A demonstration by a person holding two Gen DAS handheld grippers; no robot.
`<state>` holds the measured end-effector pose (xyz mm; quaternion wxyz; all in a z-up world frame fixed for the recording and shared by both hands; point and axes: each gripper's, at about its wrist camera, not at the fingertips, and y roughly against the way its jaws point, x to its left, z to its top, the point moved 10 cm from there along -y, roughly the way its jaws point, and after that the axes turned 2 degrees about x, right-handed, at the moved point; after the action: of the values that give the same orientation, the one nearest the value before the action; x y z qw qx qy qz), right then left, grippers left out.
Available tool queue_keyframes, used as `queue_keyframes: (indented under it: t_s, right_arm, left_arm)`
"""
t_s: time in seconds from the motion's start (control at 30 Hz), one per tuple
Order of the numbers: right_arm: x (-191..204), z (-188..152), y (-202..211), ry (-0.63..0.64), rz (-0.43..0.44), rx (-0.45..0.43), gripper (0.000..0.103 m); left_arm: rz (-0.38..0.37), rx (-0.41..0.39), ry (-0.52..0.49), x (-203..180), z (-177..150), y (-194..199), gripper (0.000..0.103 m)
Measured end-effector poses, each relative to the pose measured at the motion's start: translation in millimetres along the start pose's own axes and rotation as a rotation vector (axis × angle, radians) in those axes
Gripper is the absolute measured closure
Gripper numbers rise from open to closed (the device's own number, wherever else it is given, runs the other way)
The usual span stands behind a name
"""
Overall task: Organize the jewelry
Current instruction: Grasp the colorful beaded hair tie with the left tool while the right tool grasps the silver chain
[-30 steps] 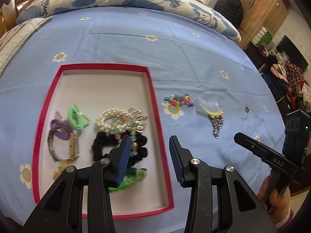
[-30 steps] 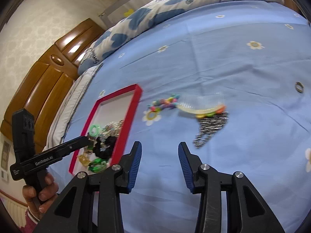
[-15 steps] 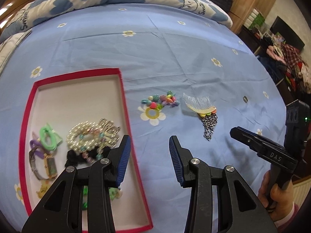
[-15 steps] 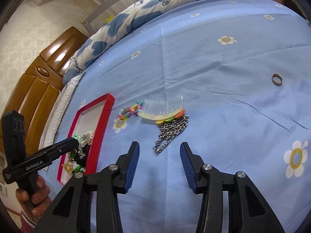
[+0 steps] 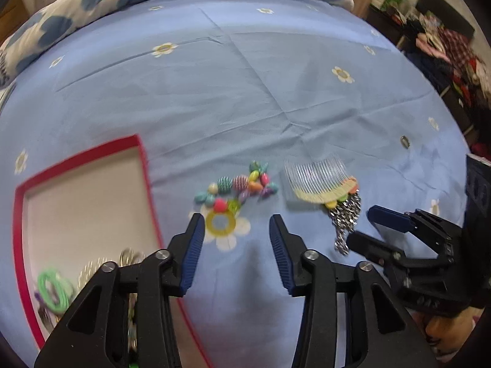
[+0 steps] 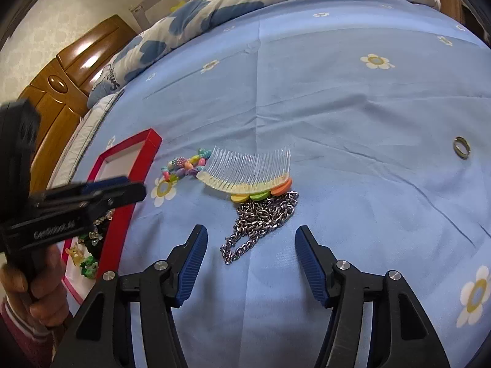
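Note:
On the blue bedsheet lie a colourful bead bracelet [image 5: 237, 185] [image 6: 187, 165], a clear hair comb [image 5: 319, 181] [image 6: 248, 171] with coloured discs, and a silver chain [image 5: 345, 220] [image 6: 260, 217]. A small metal ring [image 6: 462, 146] [image 5: 405, 141] rests further right. My left gripper [image 5: 234, 239] hangs just short of the bracelet, jaws opening, nothing between them. My right gripper [image 6: 251, 251] hovers over the chain's near end, jaws opening, not touching it. The red-rimmed tray [image 5: 144, 165] [image 6: 147, 141] holds pearls, hair ties and other pieces.
A folded cloud-print quilt [image 6: 214, 9] lies along the far side of the bed. A wooden headboard [image 6: 61, 73] stands at the left in the right wrist view. Dark furniture and piled clothes [image 5: 445, 46] stand beyond the bed's right edge.
My left gripper has swung right, from over the tray to the bead bracelet. My right gripper has come closer to the chain, and its jaws have widened.

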<state>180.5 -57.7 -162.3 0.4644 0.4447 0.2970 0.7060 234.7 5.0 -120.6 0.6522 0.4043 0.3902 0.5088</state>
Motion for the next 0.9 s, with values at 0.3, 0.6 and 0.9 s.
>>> queue_keyframes:
  t_s: [0.3,0.6,0.9]
  right_arm:
    - [0,5,-12,0.04,0.002,0.012,0.038]
    - [6,3,-22,0.172,-0.08,0.0,0.04]
    - [-15,8,-14,0.124,-0.122,-0.029,0.085]
  left_arm:
    - [0.031,0.066,-0.105,-3,18,-39,0.057]
    - [0.02,0.079,-0.18,-13,13,-51,0.081]
    - [0.027,0.051,-0.204,-22,3,-40,0.095]
